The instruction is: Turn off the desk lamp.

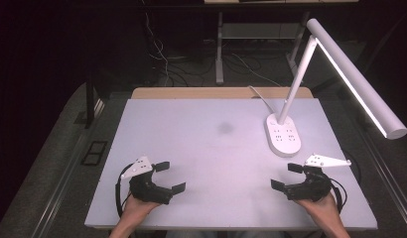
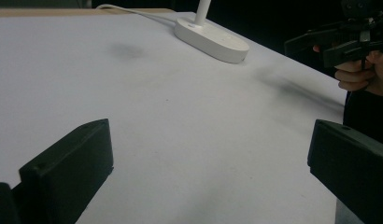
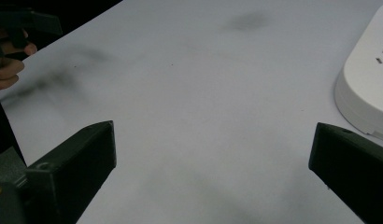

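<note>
My left gripper [image 1: 171, 176] rests near the front left of the white table [image 1: 211, 144], held by a hand. Its black jaws stand wide apart with nothing between them, as the left gripper view [image 2: 208, 158] confirms over bare tabletop. My right gripper [image 1: 285, 176] sits near the front right, also in a hand, jaws spread wide and empty [image 3: 208, 158]. The two grippers point toward each other across the table's front. Each appears far off in the other's view: the right gripper [image 2: 341, 42] and the left gripper [image 3: 26, 23].
A white desk lamp stands at the right, its oval base [image 1: 283, 135] [image 2: 210, 39] [image 3: 367, 93] just beyond my right gripper, its lit bar head [image 1: 360, 82] overhanging the right edge. Its cord [image 1: 261, 96] runs off the far edge. A faint dark smudge [image 1: 225, 128] marks the table's middle.
</note>
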